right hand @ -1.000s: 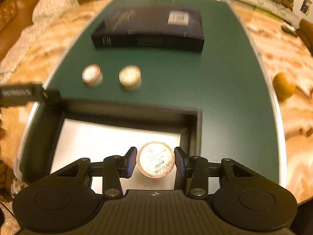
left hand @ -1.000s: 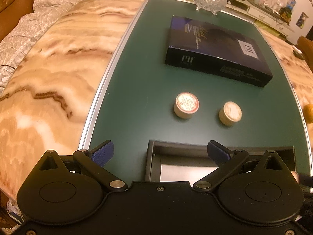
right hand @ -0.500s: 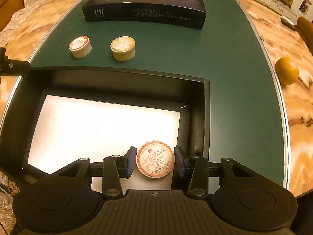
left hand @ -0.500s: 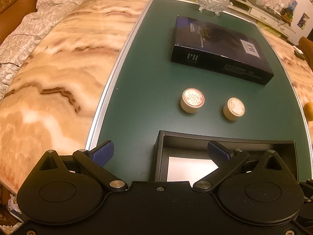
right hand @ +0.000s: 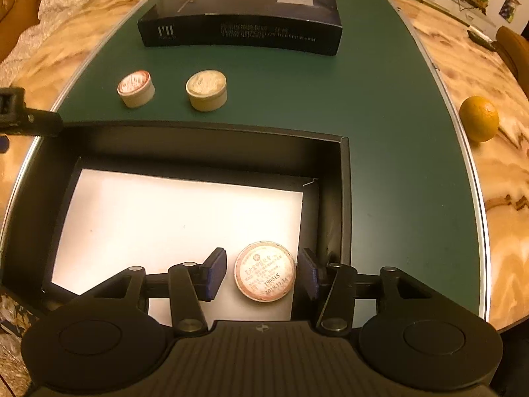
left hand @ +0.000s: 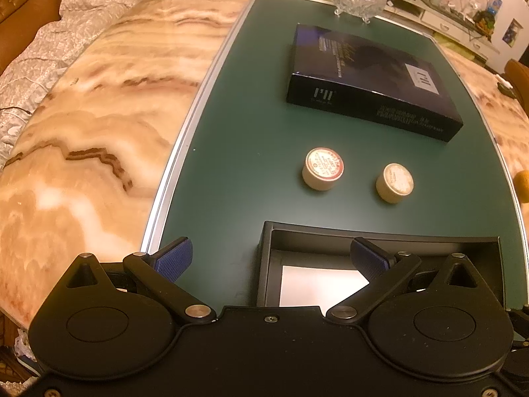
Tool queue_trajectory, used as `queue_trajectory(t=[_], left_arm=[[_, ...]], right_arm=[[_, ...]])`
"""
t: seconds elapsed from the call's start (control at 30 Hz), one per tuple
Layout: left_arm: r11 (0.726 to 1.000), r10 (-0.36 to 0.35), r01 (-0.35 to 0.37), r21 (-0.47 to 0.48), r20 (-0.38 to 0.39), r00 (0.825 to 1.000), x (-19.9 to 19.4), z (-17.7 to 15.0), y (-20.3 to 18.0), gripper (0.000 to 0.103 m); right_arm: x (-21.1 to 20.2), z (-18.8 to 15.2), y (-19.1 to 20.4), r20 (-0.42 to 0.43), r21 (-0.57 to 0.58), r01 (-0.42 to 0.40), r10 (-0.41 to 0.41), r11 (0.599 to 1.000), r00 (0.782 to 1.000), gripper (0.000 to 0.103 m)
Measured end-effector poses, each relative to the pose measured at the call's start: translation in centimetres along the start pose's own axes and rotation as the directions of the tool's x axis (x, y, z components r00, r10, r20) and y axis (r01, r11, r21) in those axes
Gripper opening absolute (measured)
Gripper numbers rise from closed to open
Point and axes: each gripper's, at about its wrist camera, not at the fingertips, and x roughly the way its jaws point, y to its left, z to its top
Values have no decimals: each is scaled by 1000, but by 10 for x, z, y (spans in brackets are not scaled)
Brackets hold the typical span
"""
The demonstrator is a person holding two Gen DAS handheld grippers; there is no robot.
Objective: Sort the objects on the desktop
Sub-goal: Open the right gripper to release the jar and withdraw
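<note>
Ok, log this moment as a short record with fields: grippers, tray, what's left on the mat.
right gripper: jaws opening, pads clear of the tin between them
left gripper: open, nothing between its fingers, near the tray's left wall
tray: black, white floor, holds one tin in its near right corner
left on mat: red-lid tin and pale-lid tin, side by side beyond the tray
dark box: shut, behind the two tins
orange: off the mat, on the marble

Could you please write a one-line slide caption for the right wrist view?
Right gripper opening around a round tin inside the black box.
</note>
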Motion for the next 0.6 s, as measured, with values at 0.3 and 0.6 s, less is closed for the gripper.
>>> queue_trajectory(t=[0.3, 0.6], left_arm=[[1000, -7, 6, 12, 31, 1000, 9, 18, -11, 103], [999, 3, -4, 49, 33, 999, 43, 48, -39, 103]], right_arm=[[-41, -8, -20, 150, 102, -96, 80, 990, 986, 62], [-67, -34, -47, 232, 214, -201, 150, 956, 961, 64]])
